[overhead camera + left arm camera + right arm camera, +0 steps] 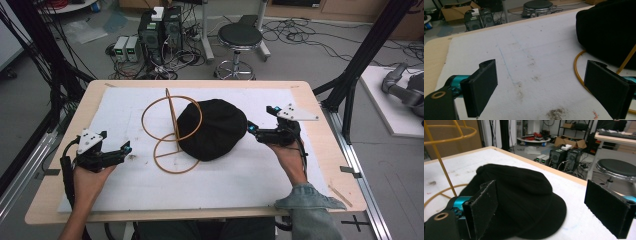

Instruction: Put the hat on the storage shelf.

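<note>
Starting at the left edge of the tabletop (60,165): left gripper (125,149) held in the person's left hand (90,177), low over the white mat (240,180), near the front-left corner. Jaws spread wide with nothing between them, tips aimed right toward the wire stand. In the left gripper view only stained mat (529,62) lies between the jaws, and the stand's yellow base ring (577,67) curves just inside the right-hand jaw.

Mid-tabletop: yellow wire stand (172,131), one ring flat on the mat, a second ring raised on a thin upright post. Base ring sits toward the front, upper ring toward the back edge.

Just right of it: black cap (212,129), lying flat on the mat, roughly centred on the tabletop. Its left side overlaps the stand's rings. Long axis runs back-to-front, slightly diagonal, narrower end toward the front edge. In the right gripper view the cap (524,197) shows its flat brim toward that camera, rounded crown toward the stand (439,157).

Right side: right gripper (250,129) in the right hand (290,155), denim sleeve (310,205) behind it, near the right edge. Jaws wide apart, gripping nothing, tips pointing left at the cap's right rim, very close; contact not resolvable.

Beyond the back edge: black stool (240,37) and computer towers (160,30) on the floor.
</note>
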Motion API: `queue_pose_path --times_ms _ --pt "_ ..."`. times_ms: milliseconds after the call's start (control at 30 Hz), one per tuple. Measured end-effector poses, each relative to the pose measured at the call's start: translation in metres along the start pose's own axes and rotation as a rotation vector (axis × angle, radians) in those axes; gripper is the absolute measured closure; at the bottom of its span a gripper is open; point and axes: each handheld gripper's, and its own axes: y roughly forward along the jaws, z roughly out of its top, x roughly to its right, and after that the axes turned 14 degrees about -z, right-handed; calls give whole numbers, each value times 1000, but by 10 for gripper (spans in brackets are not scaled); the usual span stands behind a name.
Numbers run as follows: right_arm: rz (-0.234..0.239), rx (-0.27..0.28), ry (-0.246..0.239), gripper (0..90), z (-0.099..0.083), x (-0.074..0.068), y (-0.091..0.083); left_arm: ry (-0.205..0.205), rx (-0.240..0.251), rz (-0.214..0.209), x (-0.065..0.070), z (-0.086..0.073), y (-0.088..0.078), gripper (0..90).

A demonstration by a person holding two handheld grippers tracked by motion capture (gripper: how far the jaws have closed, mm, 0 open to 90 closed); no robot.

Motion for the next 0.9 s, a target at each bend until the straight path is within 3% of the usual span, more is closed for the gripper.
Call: queue_pose_path --times_ms 233,400,633,900 --pt "43 15 21 119 8 -10 16 2 3 -3 0 0 0 121" --pt "67 29 7 138 11 -18 27 -1 4 -5 -1 1 0 120" --pt "126 16 6 138 8 -29 47 -6 12 -10 -1 1 1 121" --pt "155 -17 0 138 2 -37 67 -8 7 -12 -1 1 1 121"
